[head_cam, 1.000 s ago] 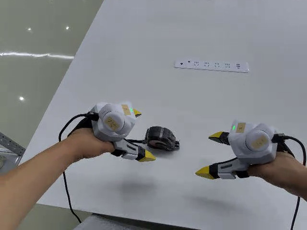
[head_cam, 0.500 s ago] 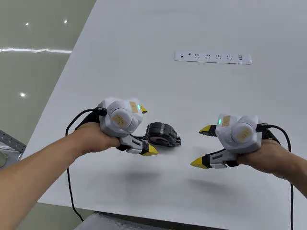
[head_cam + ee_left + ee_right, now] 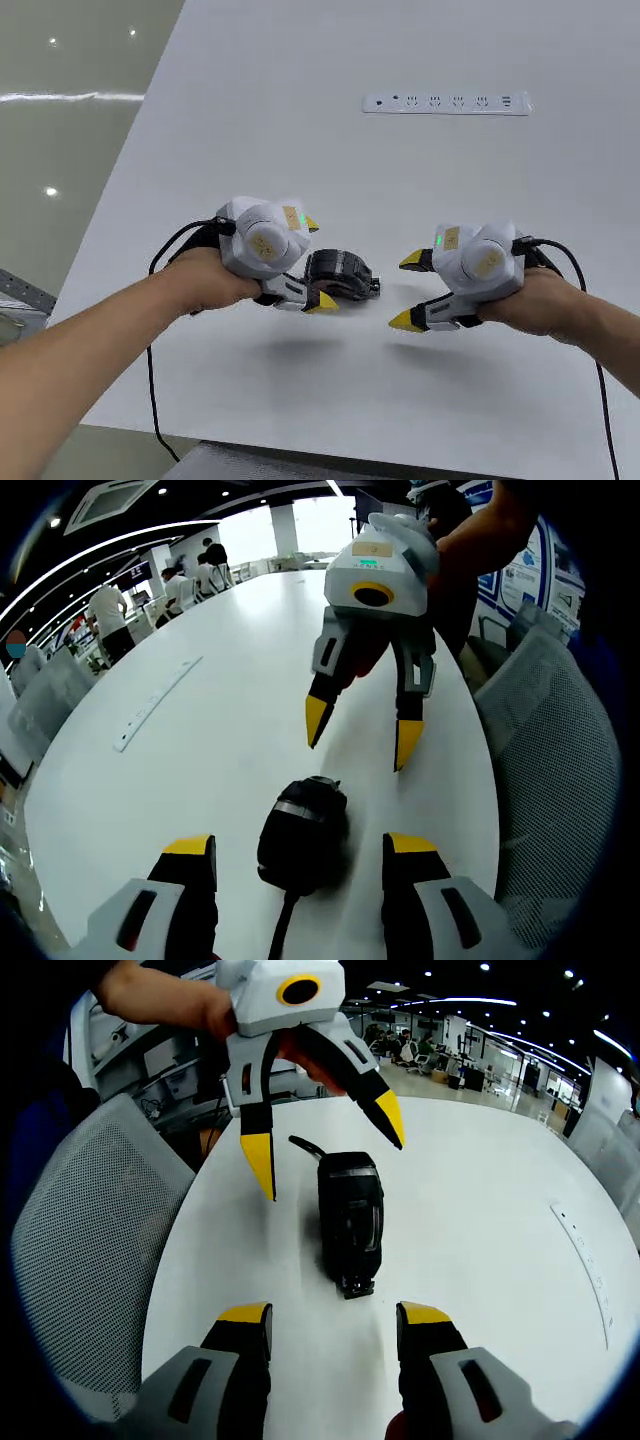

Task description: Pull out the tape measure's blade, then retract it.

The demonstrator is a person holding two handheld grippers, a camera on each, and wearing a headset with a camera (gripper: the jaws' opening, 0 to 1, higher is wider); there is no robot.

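Yellow-tipped jaws of the left gripper [image 3: 300, 852] stand spread, one on each side of the tape measure [image 3: 303, 830]. A gap shows on both sides, so nothing is gripped yet. The right gripper [image 3: 335, 1315] is also spread and empty. Its tips point at the front of the case, near but apart from it, where the blade's small end hook [image 3: 358, 1285] sticks out.

The case rests on the white table [image 3: 300, 120] between the two grippers. I judge it compact, rigid and fairly dense, with a ribbed shell that should give the left jaws good purchase across its flanks. The hook looks thin and hard, a small target; the right jaws must pinch it squarely or it may slip and snap back.

A dark cord [image 3: 305, 1145] trails from the rear of the case toward the left gripper, its end cut off. Any lock button is too small to make out, and the blade is hidden inside the case. A power strip [image 3: 445, 102] lies well beyond the tips.
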